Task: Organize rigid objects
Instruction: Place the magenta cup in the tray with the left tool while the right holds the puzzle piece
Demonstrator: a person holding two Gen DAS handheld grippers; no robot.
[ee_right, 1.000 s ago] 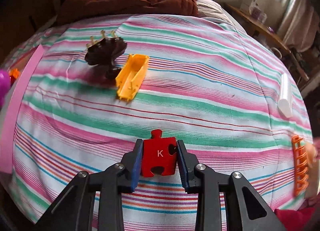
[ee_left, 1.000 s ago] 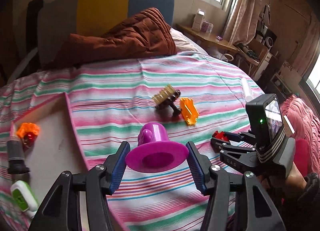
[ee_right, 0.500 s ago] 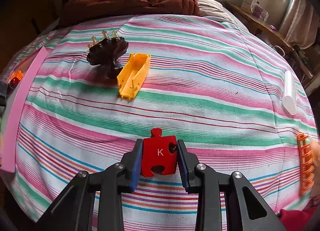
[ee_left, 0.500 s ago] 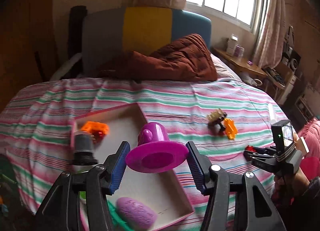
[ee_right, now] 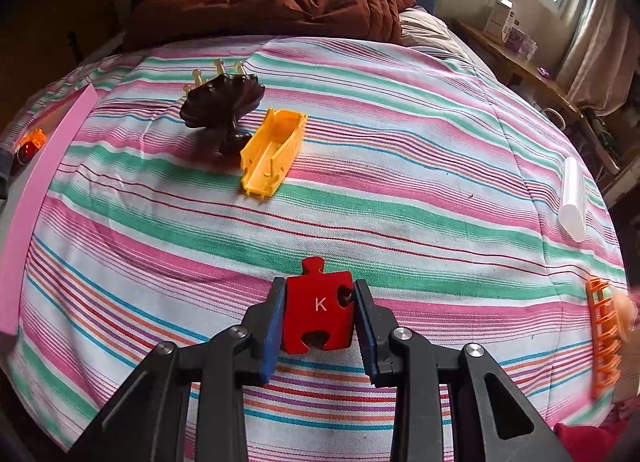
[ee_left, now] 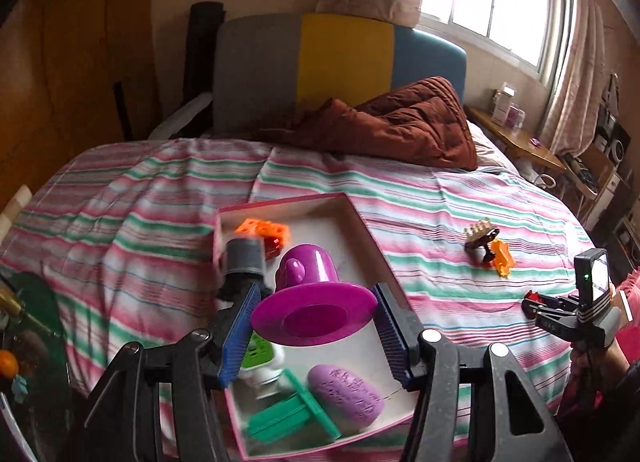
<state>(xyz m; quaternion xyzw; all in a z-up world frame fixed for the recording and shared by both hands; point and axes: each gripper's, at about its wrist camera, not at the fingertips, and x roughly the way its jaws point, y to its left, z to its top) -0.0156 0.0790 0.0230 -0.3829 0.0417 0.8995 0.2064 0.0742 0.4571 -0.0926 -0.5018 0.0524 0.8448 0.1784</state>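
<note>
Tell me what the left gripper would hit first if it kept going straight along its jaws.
Carrying the purple cup, the left gripper points down into the pink-rimmed tray. It would likely meet the tray's bare floor near the orange block, though depth is unclear.

The left gripper (ee_left: 314,332), clamped on the purple funnel-shaped toy (ee_left: 312,298), has swung away from the striped bed's middle and now hangs over the pink-rimmed tray (ee_left: 362,221) near the bed's left edge.

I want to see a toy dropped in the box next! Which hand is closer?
Probably left: its tool holds the purple hat over the box. The right tool holds the red puzzle piece over the bedspread.
</note>
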